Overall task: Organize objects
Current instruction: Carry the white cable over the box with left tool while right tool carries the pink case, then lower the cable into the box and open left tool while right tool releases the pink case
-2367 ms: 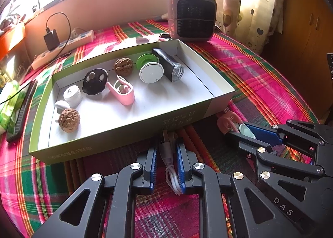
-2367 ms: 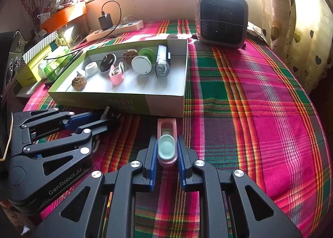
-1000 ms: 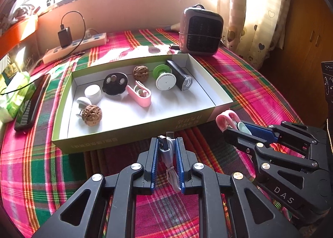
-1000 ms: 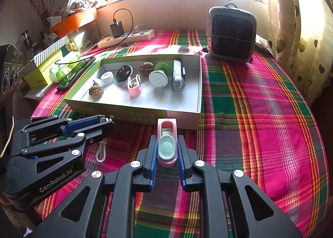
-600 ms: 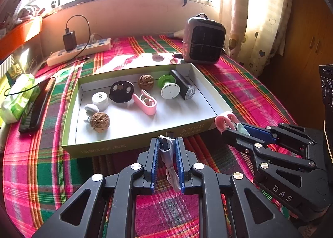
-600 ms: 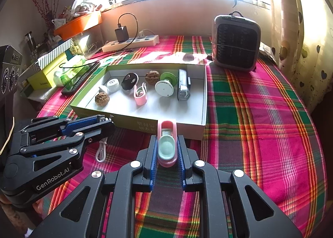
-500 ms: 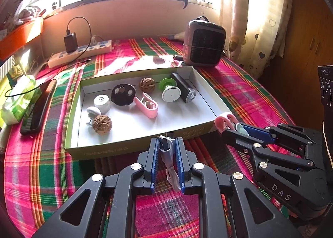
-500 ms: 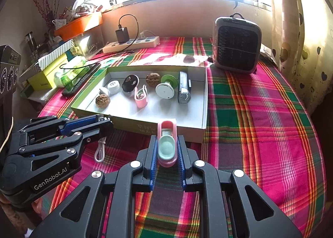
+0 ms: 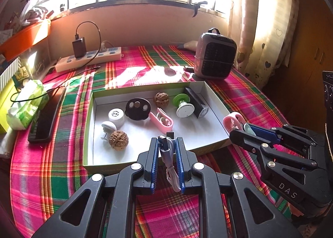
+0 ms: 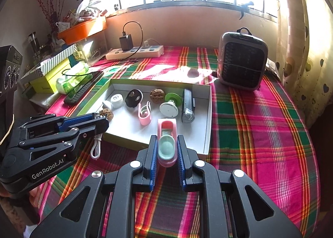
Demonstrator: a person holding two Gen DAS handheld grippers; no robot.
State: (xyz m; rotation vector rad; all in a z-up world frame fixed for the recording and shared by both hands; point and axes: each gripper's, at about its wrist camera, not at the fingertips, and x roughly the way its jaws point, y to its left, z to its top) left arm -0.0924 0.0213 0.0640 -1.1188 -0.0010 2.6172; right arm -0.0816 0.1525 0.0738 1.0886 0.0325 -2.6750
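"GenRobot.AI" stands in white on the black body of the left gripper [image 10: 102,122]; "DAS" stands in white on the black body of the right gripper [image 9: 237,131]; other print is too small to read.

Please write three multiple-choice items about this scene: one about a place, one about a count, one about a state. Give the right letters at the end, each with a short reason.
1. Where does the small heater stand?
A. inside the box
B. on the checked cloth beyond the box
C. on the window sill

2. How many walnuts lie in the box?
A. two
B. four
C. none

3. What is the state of the left gripper?
A. open and empty
B. shut on a white cable
C. shut on a walnut

Answers:
1 B: the heater stands on the cloth, past the box's far corner.
2 A: one walnut lies near the front left, another at the back.
3 B: the cable's plugs show between the closed pads.
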